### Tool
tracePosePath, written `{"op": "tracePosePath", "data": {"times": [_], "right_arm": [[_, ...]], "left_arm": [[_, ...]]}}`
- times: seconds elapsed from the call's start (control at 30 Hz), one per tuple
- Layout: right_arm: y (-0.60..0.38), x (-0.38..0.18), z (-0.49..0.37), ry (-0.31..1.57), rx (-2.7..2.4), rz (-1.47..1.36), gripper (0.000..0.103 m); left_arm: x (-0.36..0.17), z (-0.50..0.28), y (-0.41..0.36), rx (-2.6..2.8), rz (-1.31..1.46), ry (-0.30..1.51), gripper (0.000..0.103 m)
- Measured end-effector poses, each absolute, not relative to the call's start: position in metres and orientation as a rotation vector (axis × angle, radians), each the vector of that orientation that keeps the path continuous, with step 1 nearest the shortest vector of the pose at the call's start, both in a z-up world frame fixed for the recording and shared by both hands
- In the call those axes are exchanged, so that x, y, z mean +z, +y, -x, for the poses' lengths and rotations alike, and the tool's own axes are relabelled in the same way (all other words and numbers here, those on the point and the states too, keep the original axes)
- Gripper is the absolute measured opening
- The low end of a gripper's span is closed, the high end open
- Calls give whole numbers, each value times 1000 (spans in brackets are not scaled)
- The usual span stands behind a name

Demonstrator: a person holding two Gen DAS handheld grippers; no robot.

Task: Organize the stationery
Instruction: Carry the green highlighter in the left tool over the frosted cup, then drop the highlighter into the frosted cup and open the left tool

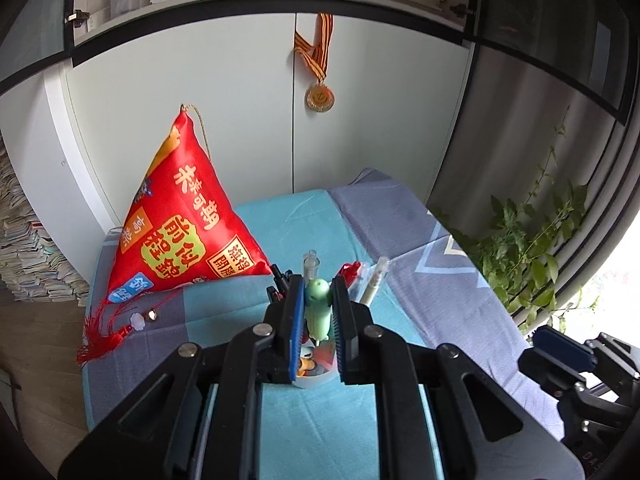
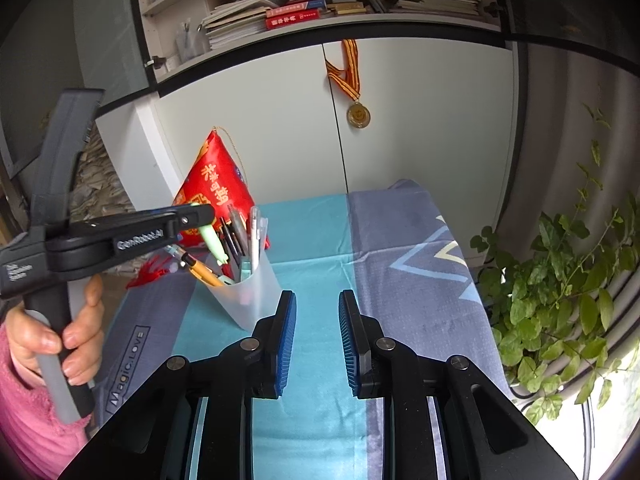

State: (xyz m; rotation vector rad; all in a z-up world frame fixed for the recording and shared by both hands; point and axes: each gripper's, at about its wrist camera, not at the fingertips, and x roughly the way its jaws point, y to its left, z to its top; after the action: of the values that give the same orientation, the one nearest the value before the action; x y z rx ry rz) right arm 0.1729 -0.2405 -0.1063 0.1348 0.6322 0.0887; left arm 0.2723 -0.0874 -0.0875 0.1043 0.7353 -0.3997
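My left gripper (image 1: pixel 317 290) is shut on a pale green pen (image 1: pixel 317 312), which points down over a translucent white pen cup (image 1: pixel 320 380). Black pens (image 1: pixel 280 276) and a white pen (image 1: pixel 374 284) stick up from the cup behind the fingers. In the right wrist view the left gripper (image 2: pixel 200 216) holds the green pen (image 2: pixel 214 242) just above the cup (image 2: pixel 252 296), which stands on the cloth and holds several pens. My right gripper (image 2: pixel 317 320) hovers to the right of the cup, open, with nothing between its blue pads. It also shows at the lower right as the right gripper (image 1: pixel 560 356).
A red triangular pouch (image 1: pixel 180 216) with a tassel stands behind and left of the cup. The table cloth (image 2: pixel 400 248) is turquoise and grey-blue. A medal (image 2: pixel 359 114) hangs on the white cabinet door. A leafy plant (image 2: pixel 568 300) grows past the right edge. A hand (image 2: pixel 80 332) grips the left handle.
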Motion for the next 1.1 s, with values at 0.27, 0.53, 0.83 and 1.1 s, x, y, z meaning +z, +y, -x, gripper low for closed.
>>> {"op": "tracePosePath", "data": {"times": [0.27, 0.53, 0.83, 1.1], "right_arm": [[-242, -110, -176, 647, 101, -143, 22], [-240, -114, -178, 663, 113, -142, 22], [-237, -118, -180, 676, 119, -142, 22], [-228, -119, -180, 686, 137, -131, 22]], "left_arm": [[-92, -276, -91, -363, -144, 711, 12], [-102, -278, -96, -339, -194, 709, 14], [-86, -259, -82, -342, -146, 665, 32], [-77, -228, -69, -316, -116, 621, 55]]}}
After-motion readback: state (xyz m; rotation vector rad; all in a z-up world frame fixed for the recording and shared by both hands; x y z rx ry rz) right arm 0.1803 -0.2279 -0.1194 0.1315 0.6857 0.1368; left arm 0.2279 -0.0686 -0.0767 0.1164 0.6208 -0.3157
